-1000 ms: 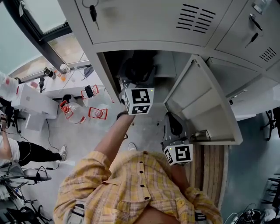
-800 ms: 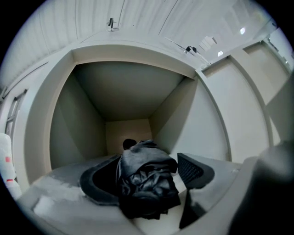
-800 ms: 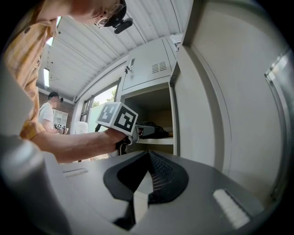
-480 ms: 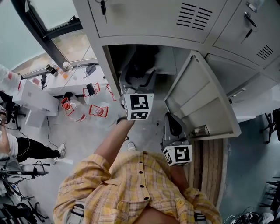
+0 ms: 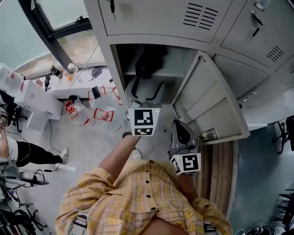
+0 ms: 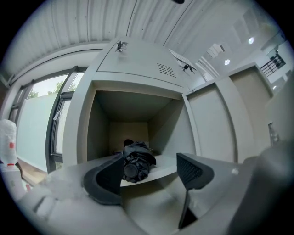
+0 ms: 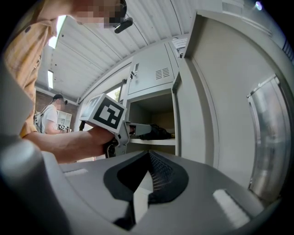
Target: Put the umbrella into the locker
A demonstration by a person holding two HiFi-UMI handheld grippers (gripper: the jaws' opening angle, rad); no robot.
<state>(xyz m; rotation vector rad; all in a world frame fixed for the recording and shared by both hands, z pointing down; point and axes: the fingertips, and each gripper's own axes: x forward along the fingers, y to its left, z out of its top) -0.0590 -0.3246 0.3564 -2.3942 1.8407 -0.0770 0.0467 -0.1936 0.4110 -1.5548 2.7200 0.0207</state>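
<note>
The folded black umbrella (image 6: pixel 137 163) lies on the shelf inside the open locker (image 5: pixel 120 64), and shows in the head view as a dark bundle (image 5: pixel 148 62). My left gripper (image 6: pixel 151 176) is open and empty, just outside the locker's mouth, with the umbrella beyond its fingers and apart from them. In the head view the left gripper (image 5: pixel 146 92) points into the compartment. My right gripper (image 7: pixel 148 176) is shut on nothing; it is held low beside the open door (image 7: pixel 220 105). From there I see the left gripper's marker cube (image 7: pixel 106 114) and the umbrella (image 7: pixel 158 132).
The locker door (image 5: pixel 206 101) stands swung open to the right. Shut lockers with keys (image 5: pixel 111 5) lie above and to the right. At left are a table with small items (image 5: pixel 73 80), water bottles on the floor (image 5: pixel 78 112) and a person (image 5: pixel 18 156).
The left gripper has drawn back out of the locker toward the person, leaving the umbrella on the shelf. The right gripper has stayed in place.
</note>
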